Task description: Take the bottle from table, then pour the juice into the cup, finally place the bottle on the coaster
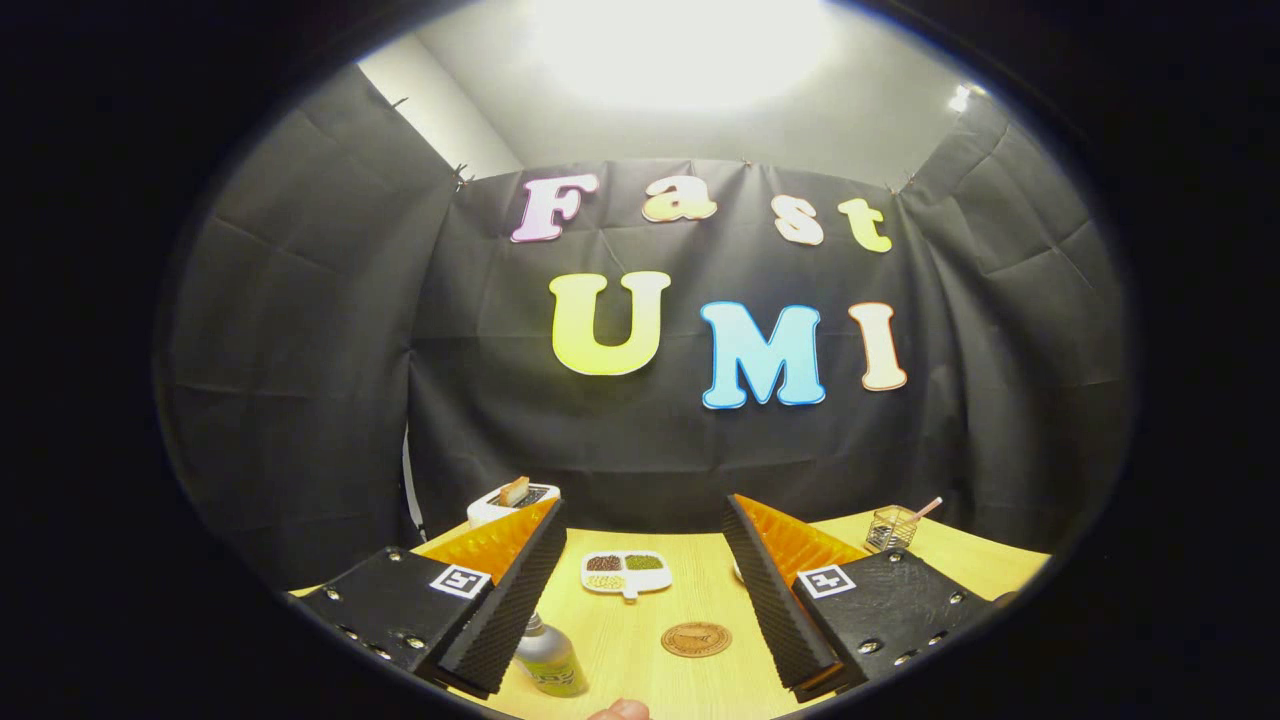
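In the gripper view, the gripper hangs above a pale wooden worktop with its two fingers spread wide apart and nothing between them but bare wood and the things lying on it. The bottle stands upright on the worktop just beside the inner edge of the left finger, low and close to the camera; it has a narrow neck and a yellow-green label, and the finger does not press on it. The coaster, a round brown disc, lies flat between the fingers, nearer the right one and apart from the bottle. Beyond the coaster, still between the fingers, sits a white divided dish with dark, green and pale fillings in its compartments. A white toaster with a slice of bread poking up stands past the left finger near the booth's back wall. Past the right finger, a small wire basket holds a thin stick that leans outward. A fingertip of a person shows at the near edge of the worktop.
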Motion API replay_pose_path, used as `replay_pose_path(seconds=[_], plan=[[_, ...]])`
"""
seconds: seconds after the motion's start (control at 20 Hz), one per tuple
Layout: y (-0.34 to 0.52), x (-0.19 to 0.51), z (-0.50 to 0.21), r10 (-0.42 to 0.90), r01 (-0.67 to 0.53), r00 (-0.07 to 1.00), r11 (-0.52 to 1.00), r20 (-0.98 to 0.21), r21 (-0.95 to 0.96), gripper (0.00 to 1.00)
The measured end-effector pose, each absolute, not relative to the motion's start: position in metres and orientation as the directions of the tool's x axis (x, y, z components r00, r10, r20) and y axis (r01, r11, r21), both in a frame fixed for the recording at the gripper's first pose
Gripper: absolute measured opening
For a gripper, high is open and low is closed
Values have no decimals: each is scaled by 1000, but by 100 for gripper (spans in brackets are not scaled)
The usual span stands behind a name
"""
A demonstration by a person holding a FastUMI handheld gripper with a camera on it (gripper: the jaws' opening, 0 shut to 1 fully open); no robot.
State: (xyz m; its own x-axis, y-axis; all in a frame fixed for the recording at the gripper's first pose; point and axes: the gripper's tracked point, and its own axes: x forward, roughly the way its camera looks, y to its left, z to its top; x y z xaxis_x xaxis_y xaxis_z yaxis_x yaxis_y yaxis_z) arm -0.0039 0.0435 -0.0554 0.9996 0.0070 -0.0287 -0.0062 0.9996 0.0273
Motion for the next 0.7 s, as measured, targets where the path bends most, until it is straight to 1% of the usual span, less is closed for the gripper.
replay_pose_path(seconds=[0.25,0.7], plan=[[59,-2,-76,17,-17,999,1000,-52,-1,96],[94,6,-107,51,-48,994,998,-100,32,96]])
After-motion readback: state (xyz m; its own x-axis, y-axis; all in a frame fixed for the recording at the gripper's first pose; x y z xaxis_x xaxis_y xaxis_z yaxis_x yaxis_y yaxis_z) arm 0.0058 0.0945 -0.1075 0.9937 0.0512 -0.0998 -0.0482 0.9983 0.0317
